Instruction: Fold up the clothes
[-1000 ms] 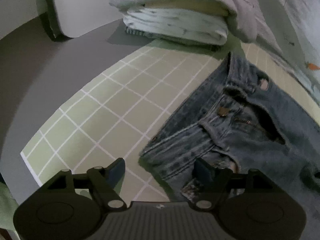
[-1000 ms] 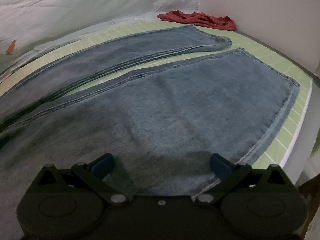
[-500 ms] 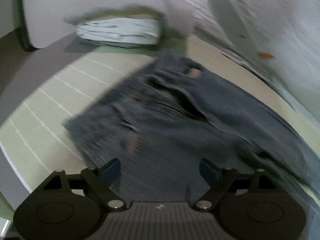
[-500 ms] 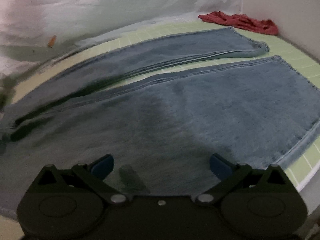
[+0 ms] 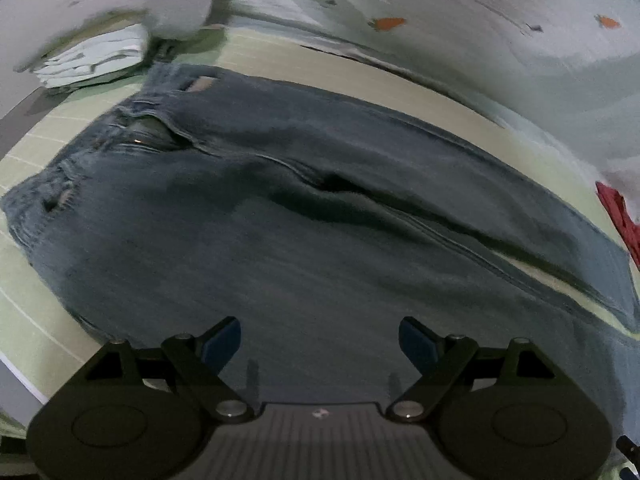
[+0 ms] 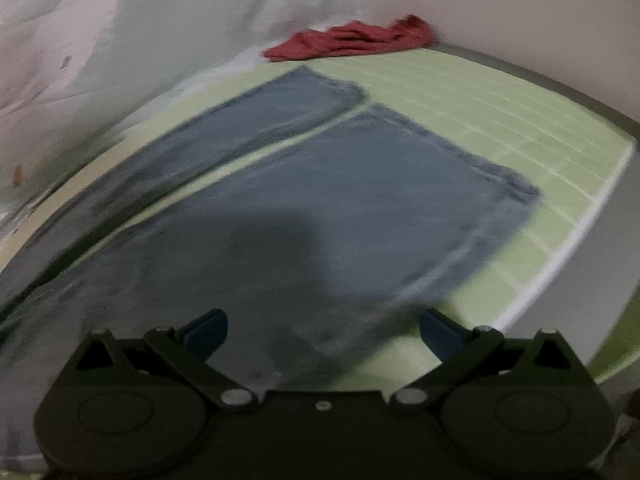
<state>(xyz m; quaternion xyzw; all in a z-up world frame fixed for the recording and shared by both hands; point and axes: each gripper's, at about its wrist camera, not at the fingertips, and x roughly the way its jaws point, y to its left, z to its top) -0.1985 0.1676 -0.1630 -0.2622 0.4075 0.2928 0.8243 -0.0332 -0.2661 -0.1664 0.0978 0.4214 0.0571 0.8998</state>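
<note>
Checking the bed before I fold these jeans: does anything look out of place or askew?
The jeans lie flat, legs slightly apart. The fabric bunches into a dark wrinkle at the crotch. A red garment lies crumpled, unfolded, past the hems by the wall. Nothing looks damaged.

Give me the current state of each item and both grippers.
jeans: spread flat, unfolded, legs apart
folded clothes stack: folded, beyond the waistband
red garment: crumpled, unfolded, past the leg hems
left gripper: open, empty, above the jeans
right gripper: open, empty, above a leg
</note>
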